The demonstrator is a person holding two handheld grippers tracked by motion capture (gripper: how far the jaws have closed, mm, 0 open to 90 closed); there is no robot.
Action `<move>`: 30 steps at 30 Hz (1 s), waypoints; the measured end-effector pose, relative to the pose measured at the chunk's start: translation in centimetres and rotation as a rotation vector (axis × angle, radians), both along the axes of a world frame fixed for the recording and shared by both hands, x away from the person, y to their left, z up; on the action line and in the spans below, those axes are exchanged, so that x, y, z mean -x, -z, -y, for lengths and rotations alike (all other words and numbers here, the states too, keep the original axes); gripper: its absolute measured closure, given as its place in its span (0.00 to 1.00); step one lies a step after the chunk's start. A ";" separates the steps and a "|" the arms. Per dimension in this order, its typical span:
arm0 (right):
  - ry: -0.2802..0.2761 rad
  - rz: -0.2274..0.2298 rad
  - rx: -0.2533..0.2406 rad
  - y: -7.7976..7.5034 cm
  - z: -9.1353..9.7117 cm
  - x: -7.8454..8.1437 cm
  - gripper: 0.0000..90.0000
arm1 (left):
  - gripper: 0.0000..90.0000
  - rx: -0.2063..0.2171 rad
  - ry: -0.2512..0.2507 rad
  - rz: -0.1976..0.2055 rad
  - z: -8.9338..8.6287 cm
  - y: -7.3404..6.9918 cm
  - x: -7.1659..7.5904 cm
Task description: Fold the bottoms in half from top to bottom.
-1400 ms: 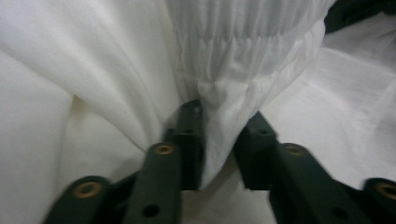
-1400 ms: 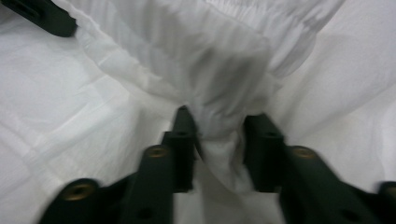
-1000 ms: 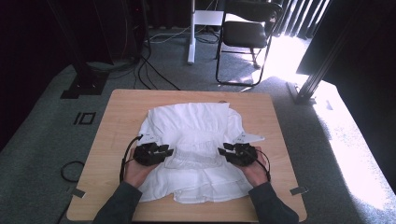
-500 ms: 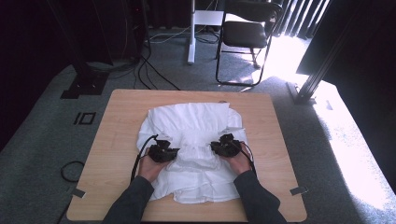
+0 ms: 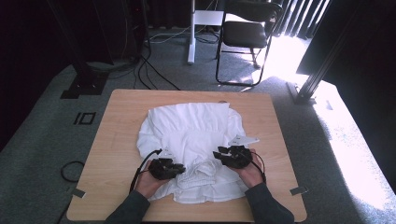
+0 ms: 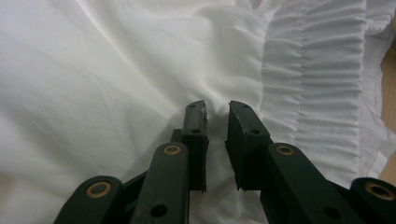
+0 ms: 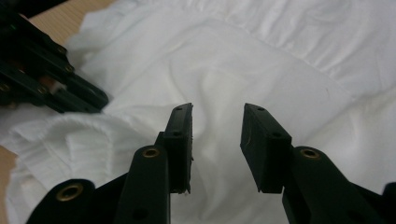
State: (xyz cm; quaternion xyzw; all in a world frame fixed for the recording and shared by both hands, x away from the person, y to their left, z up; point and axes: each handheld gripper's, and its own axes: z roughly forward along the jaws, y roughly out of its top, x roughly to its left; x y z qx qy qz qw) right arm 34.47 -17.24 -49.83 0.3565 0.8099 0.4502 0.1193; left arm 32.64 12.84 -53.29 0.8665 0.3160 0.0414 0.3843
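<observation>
A white garment (image 5: 191,126) lies spread on the wooden table (image 5: 116,140). A crumpled, gathered part of it (image 5: 201,173) is bunched near the front between my two grippers. My left gripper (image 5: 177,167) rests on the garment's near left part. Its jaws (image 6: 217,109) have just been opening and stand a narrow gap apart, with nothing pinched between them and a shirred band (image 6: 322,93) to their right. My right gripper (image 5: 219,154) is over the near right part. Its jaws (image 7: 215,112) have just been opening too and stand wider, over smooth cloth (image 7: 261,70).
The left gripper (image 7: 46,79) lies close at the upper left of the right gripper view, beside the bunched cloth (image 7: 70,140). Bare wood borders the garment on both sides. A black chair (image 5: 247,32) and floor cables (image 5: 70,170) are beyond the table.
Both hands first came closer together, then drew back toward the near edge, the left one farther. A bunched fold of cloth now lies between the grippers.
</observation>
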 end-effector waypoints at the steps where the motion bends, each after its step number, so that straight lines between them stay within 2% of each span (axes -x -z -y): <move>1: -0.006 0.003 -0.008 -0.3 -0.2 0.1 0.69 | 0.87 -0.007 0.002 0.007 0.1 0.0 0.1; 4: -0.041 0.000 -0.001 -0.2 -1.1 0.6 0.68 | 0.87 -0.016 0.004 0.010 0.1 0.0 0.2; 6: -0.093 -0.019 0.026 0.9 -2.0 1.6 0.68 | 0.86 -0.021 0.006 0.013 0.1 0.0 0.3; 7: -0.093 -0.019 0.026 0.9 -2.0 1.6 0.68 | 0.86 -0.022 0.006 0.012 0.1 0.0 0.4; 8: -0.116 -0.031 0.073 2.0 -2.3 2.4 0.69 | 0.85 -0.017 0.008 0.009 0.0 0.0 0.5; 9: -0.116 -0.031 0.073 2.0 -2.3 2.4 0.69 | 0.85 -0.018 0.013 0.010 0.0 0.0 0.5; 10: -0.126 -0.032 0.098 2.4 -2.4 2.7 0.69 | 0.85 -0.013 0.014 0.007 -0.2 0.0 0.6; 12: -0.136 -0.071 0.140 3.5 -2.4 3.1 0.70 | 0.83 0.000 0.008 0.013 -0.5 -0.3 0.5; 13: -0.134 -0.079 0.145 3.8 -2.2 3.1 0.70 | 0.78 -0.002 -0.003 0.024 -0.7 -0.5 0.4; 14: -0.136 -0.086 0.131 3.8 -2.0 3.0 0.70 | 0.75 -0.004 -0.015 0.033 -0.9 -0.8 0.2; 16: -0.120 -0.063 0.117 3.2 -1.7 2.6 0.66 | 0.72 -0.002 -0.053 0.065 -1.4 -1.6 -0.7; 18: -0.084 -0.022 0.105 2.2 -1.3 1.6 0.64 | 0.71 0.009 -0.090 0.092 -1.9 -2.4 -1.7; 20: -0.024 0.014 0.097 1.3 -0.9 -0.1 0.63 | 0.69 0.023 -0.149 0.124 -2.4 -3.3 -3.5; 21: 0.013 0.025 0.092 0.8 -0.8 -1.5 0.61 | 0.68 0.022 -0.162 0.125 -2.5 -3.5 -4.2; 23: 0.053 0.045 0.101 0.3 -0.8 -3.6 0.60 | 0.68 0.013 -0.209 0.148 -2.8 -4.1 -6.3; 24: 0.080 0.057 0.108 0.1 -0.9 -5.2 0.59 | 0.68 0.017 -0.223 0.143 -2.8 -4.1 -7.3; 27: 0.123 0.050 0.095 0.0 -1.2 -8.7 0.60 | 0.67 0.033 -0.277 0.124 -2.8 -3.8 -10.0; 28: 0.142 0.031 0.095 0.2 -1.5 -10.2 0.60 | 0.66 0.032 -0.287 0.117 -2.8 -3.5 -10.8; 30: 0.169 0.005 0.104 0.9 -1.9 -12.0 0.60 | 0.65 0.019 -0.306 0.106 -2.7 -2.7 -11.9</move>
